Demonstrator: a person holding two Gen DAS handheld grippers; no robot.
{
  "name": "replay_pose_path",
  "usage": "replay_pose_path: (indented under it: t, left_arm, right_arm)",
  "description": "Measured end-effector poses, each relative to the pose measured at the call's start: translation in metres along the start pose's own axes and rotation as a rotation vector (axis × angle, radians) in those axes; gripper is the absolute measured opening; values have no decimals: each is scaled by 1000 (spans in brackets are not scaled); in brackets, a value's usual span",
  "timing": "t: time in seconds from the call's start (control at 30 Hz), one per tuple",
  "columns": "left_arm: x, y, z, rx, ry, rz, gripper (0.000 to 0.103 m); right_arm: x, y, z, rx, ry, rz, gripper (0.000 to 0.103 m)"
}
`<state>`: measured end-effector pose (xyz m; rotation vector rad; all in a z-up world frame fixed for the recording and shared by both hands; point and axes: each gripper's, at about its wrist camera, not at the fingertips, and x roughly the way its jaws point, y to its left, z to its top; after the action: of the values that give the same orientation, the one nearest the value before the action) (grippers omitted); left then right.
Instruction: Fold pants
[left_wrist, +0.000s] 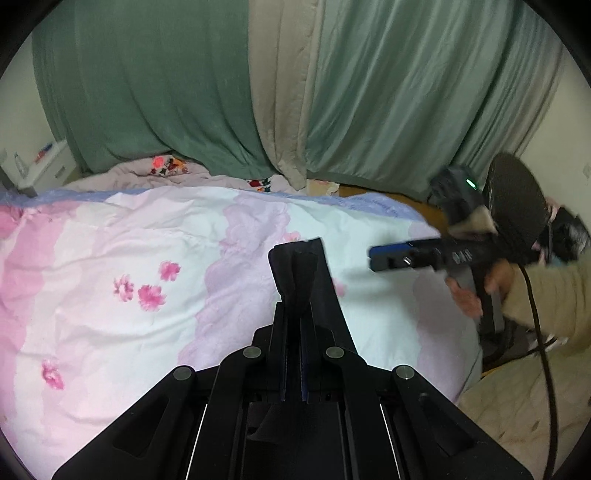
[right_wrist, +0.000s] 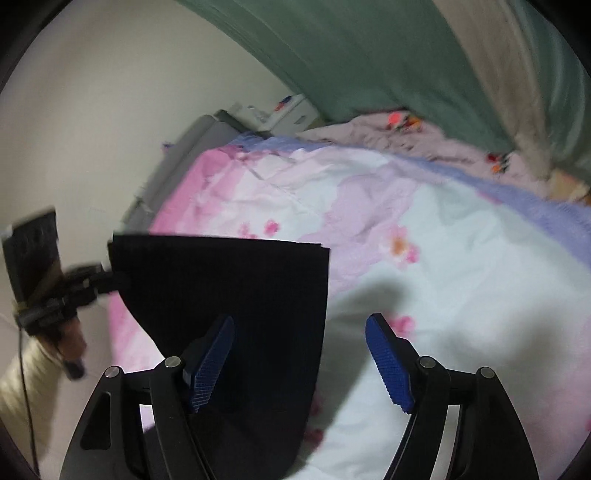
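Pants (right_wrist: 229, 295) hung clamped in our left tool (left_wrist: 295, 266) above the flowery bed (left_wrist: 110, 258); our right tool (right_wrist: 299, 354) gaped wide, gripping nothing, green curtains (left_wrist: 147, 92) behind.

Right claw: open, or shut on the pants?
Open. In the right wrist view the right claw has its blue pads set wide apart, clamping nothing; the black pants hang from the left claw.

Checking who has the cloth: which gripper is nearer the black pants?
Left. The left gripper is shut on the black pants; the right gripper stands open, its pads clear of them.
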<state>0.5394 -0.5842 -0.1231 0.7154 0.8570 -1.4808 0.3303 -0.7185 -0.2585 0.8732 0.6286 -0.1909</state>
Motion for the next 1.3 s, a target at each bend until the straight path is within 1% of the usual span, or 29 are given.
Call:
replay_pose_path:
  t: [0.03, 0.07, 0.13, 0.23, 0.33, 0.37, 0.4, 0.47, 0.5, 0.53, 0.6, 0.67, 0.73, 0.83, 0.93, 1.0, 1.07, 1.1, 1.13, 1.17, 1.2, 1.27, 1.3]
  left_arm:
    - [2, 2, -3, -5, 14, 2, 7]
    - [5, 6, -6, -23, 35, -1, 7]
    - [10, 13, -12, -44, 59, 4, 7]
    - [15, 22, -20, -68, 86, 3, 7]
    - [25, 35, -31, -85, 135, 32, 7]
    - [32, 47, -37, -118, 159, 50, 7]
    - [38, 57, -40, -143, 170, 64, 7]
    - [48, 82, -52, -212, 186, 103, 7]
    - [53, 92, -58, -244, 194, 111, 7]
    - [58, 104, -65, -283, 207, 123, 7]
    - [69, 124, -81, -339, 239, 149, 7]
    - [80, 141, -98, -394, 271, 176, 7]
    - [86, 151, -112, -437, 288, 187, 7]
    - [93, 165, -131, -500, 286, 196, 8]
    - [97, 171, -141, -532, 281, 198, 8]
    - [100, 172, -144, -544, 279, 204, 8]
    - [101, 172, -145, -557, 274, 210, 8]
    - [100, 171, -146, -560, 270, 213, 8]
    - [98, 170, -147, -558, 266, 213, 8]
    - [94, 167, -147, -556, 255, 208, 8]
    - [92, 165, -145, -555, 242, 200, 8]
    - [78, 158, -137, -543, 189, 181, 8]
    - [69, 152, -133, -530, 153, 169, 8]
  right_arm:
    - [10, -6, 3, 15, 18, 39, 75]
    - [18, -5, 5, 8, 40, 57, 75]
    - [38, -1, 10, -20, 84, 42, 75]
    - [66, 6, 17, -59, 121, 91, 75]
    - [96, 0, 25, -31, 159, 149, 75]
    - [109, -3, 28, -26, 174, 144, 75]
    - [116, -2, 29, -29, 185, 137, 75]
    - [145, -1, 31, -35, 232, 121, 75]
    - [155, 0, 31, -37, 247, 124, 75]
    - [163, 1, 30, -43, 258, 128, 75]
    - [189, 5, 30, -71, 295, 103, 75]
    - [210, 8, 29, -94, 323, 91, 72]
    - [231, 12, 29, -105, 354, 96, 64]
    - [254, 18, 28, -110, 382, 112, 60]
    - [275, 21, 27, -116, 404, 94, 57]
    - [289, 18, 27, -84, 411, 88, 55]
    - [300, 16, 27, -16, 412, 101, 43]
    - [302, 16, 26, 4, 416, 102, 34]
    - [306, 17, 25, 23, 421, 101, 30]
    - [306, 19, 23, 26, 416, 82, 25]
    - [303, 19, 22, 31, 411, 71, 13]
    - [286, 20, 24, 52, 372, 95, 13]
    - [265, 24, 27, 58, 324, 116, 13]
